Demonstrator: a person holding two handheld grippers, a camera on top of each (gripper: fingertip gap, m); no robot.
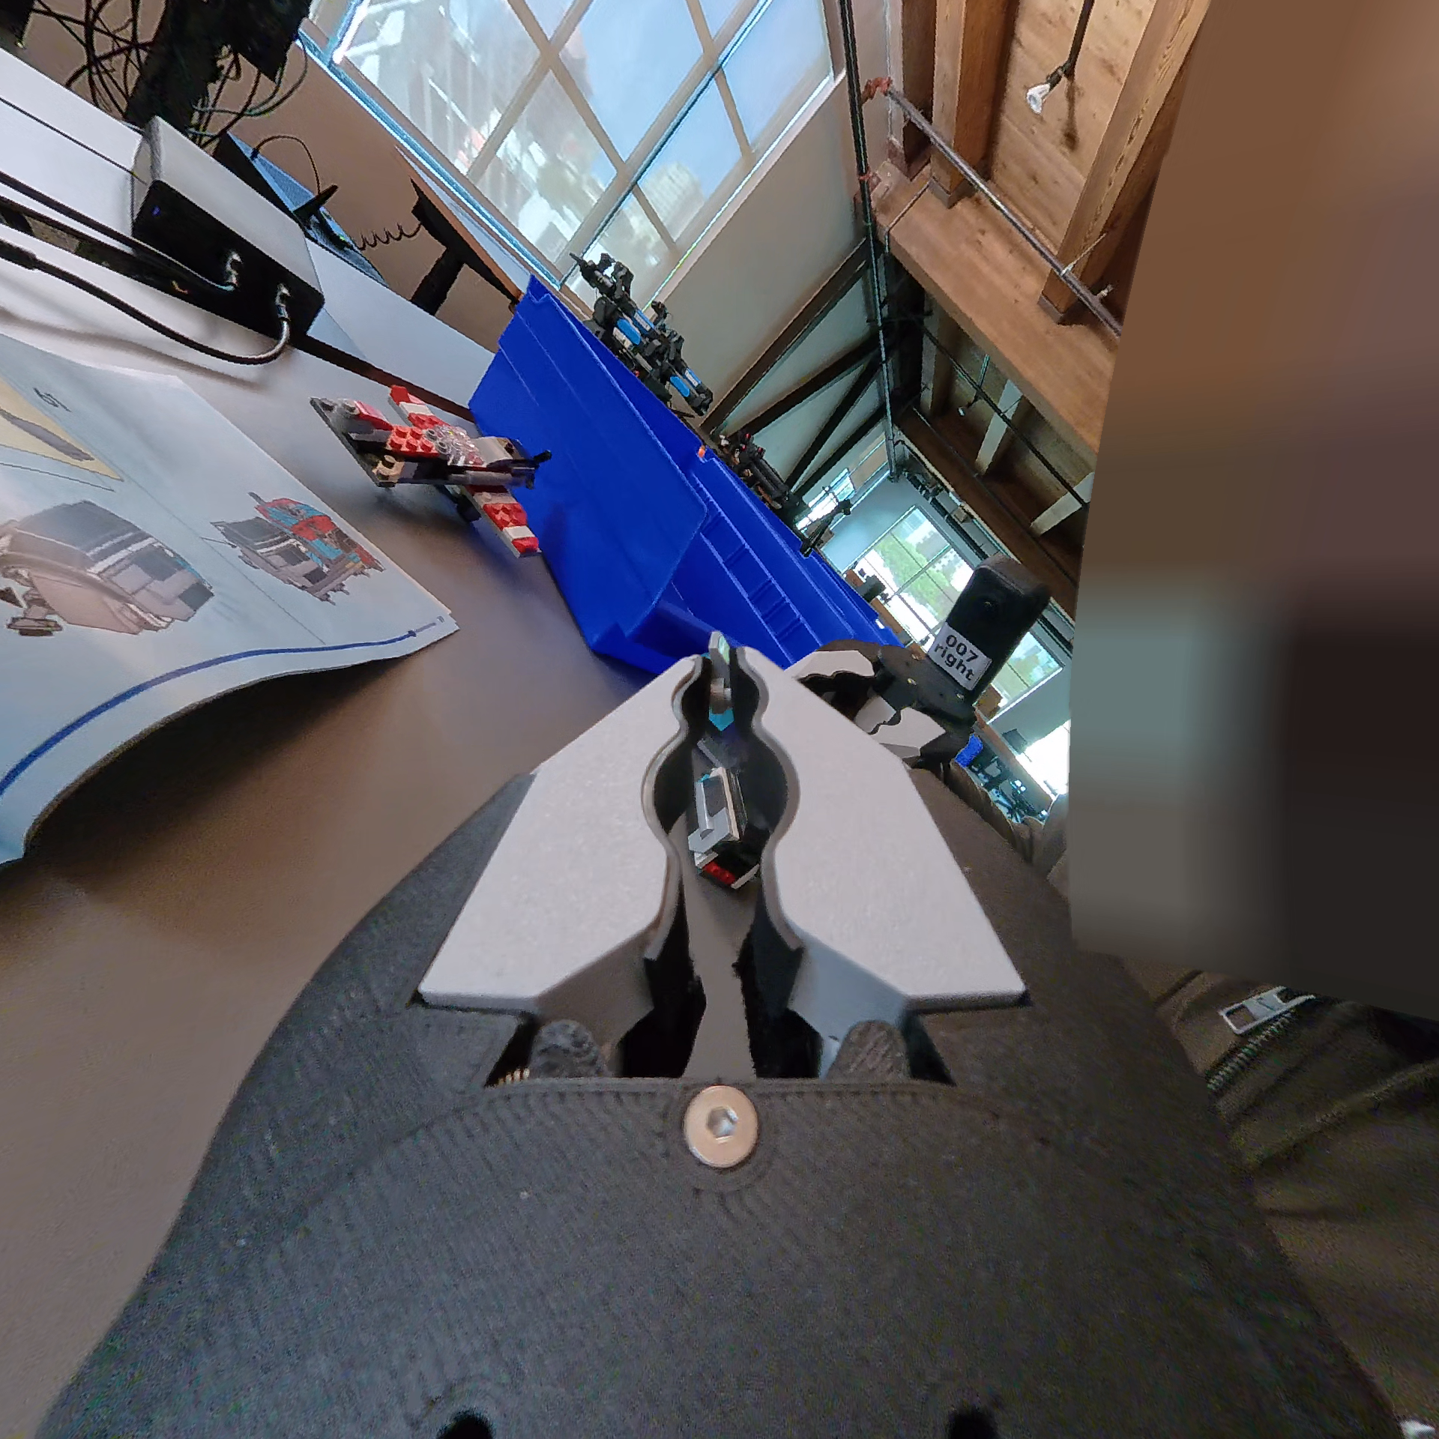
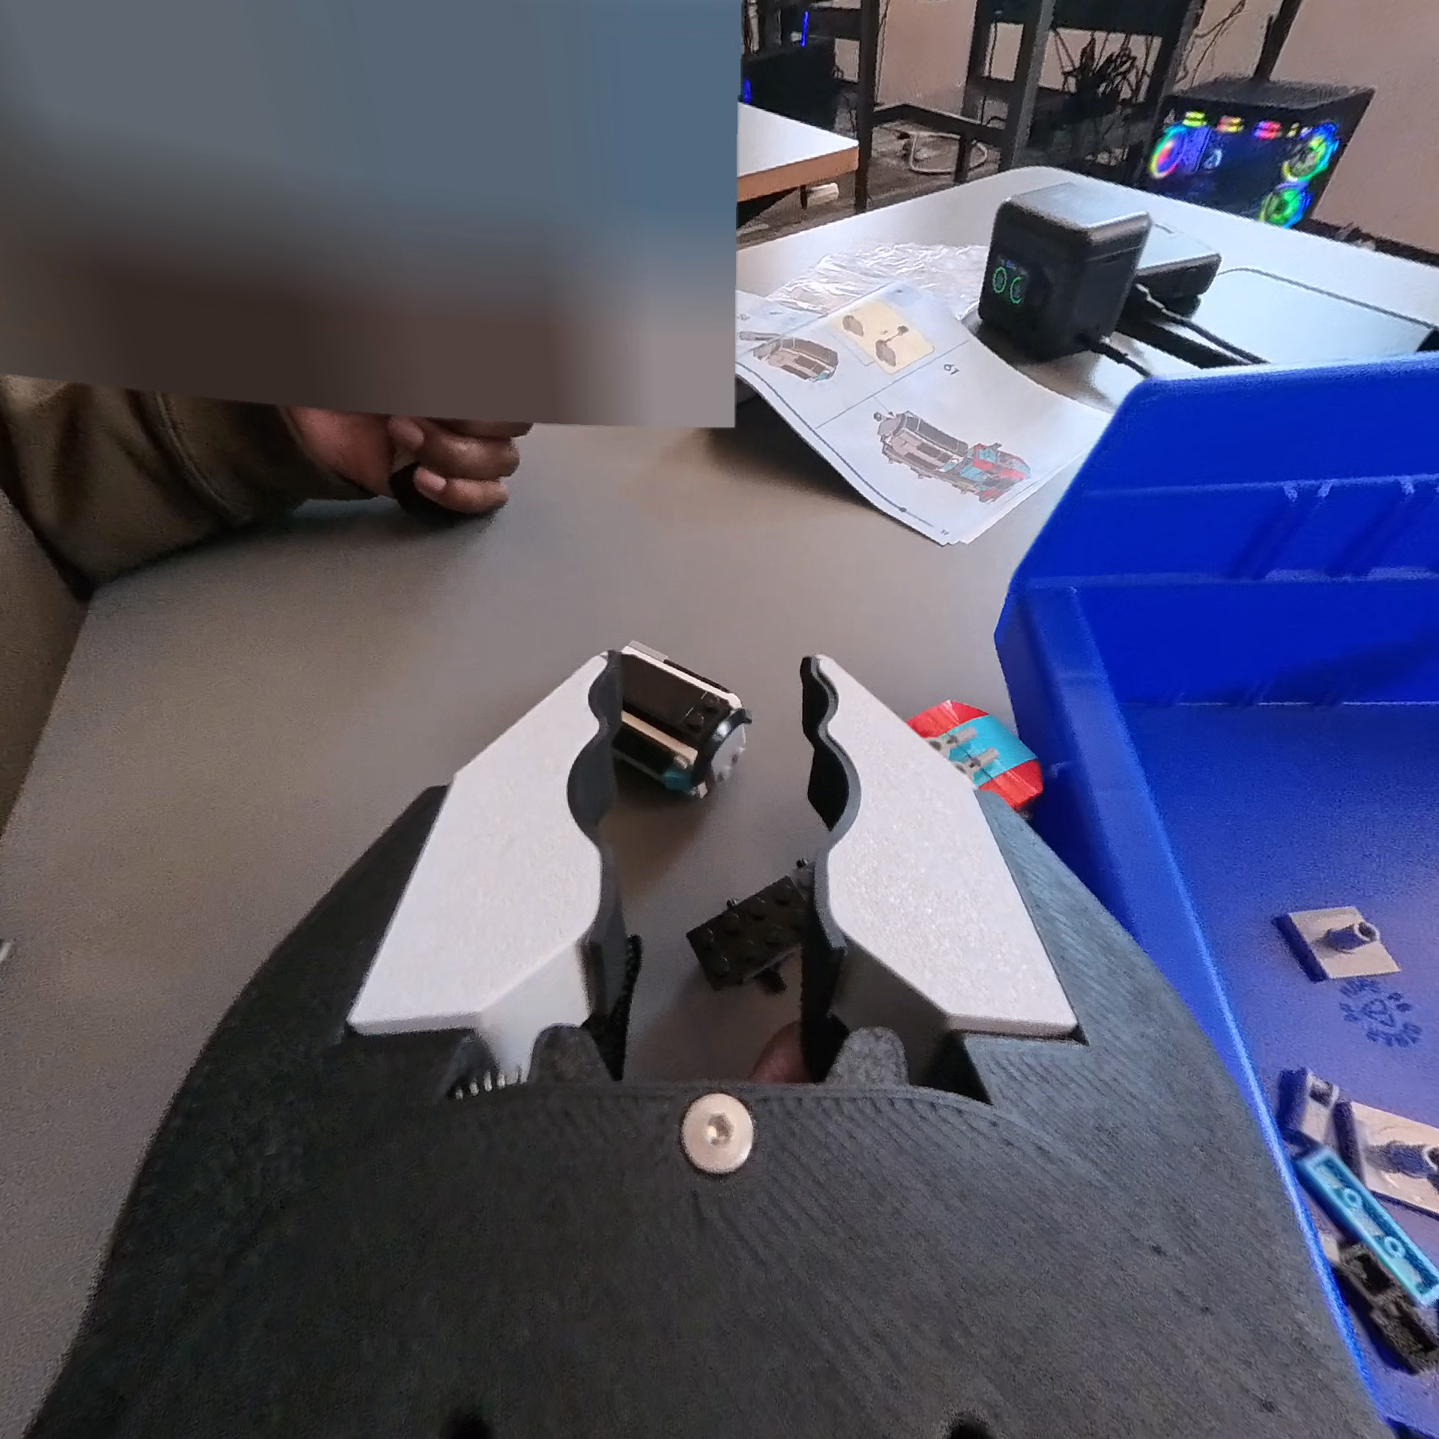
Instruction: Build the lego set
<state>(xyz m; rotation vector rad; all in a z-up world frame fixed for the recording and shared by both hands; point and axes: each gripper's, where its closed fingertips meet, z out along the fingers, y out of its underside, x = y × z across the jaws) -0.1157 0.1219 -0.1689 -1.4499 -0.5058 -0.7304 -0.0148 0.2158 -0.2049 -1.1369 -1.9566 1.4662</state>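
Left gripper (image 1: 720, 677), frame centre, clamps a small brick piece (image 1: 723, 810); right gripper (image 2: 705, 685) gapes over a drum-shaped model (image 2: 677, 732).

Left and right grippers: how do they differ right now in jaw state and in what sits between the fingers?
The left gripper has its jaws nearly closed on a small brick assembly; the right gripper stands wide open, gripping nothing. The left is raised and tilted; the right hangs over the table, with a cylindrical brick build by its left finger and a black plate below. Both have identical grey fingers.
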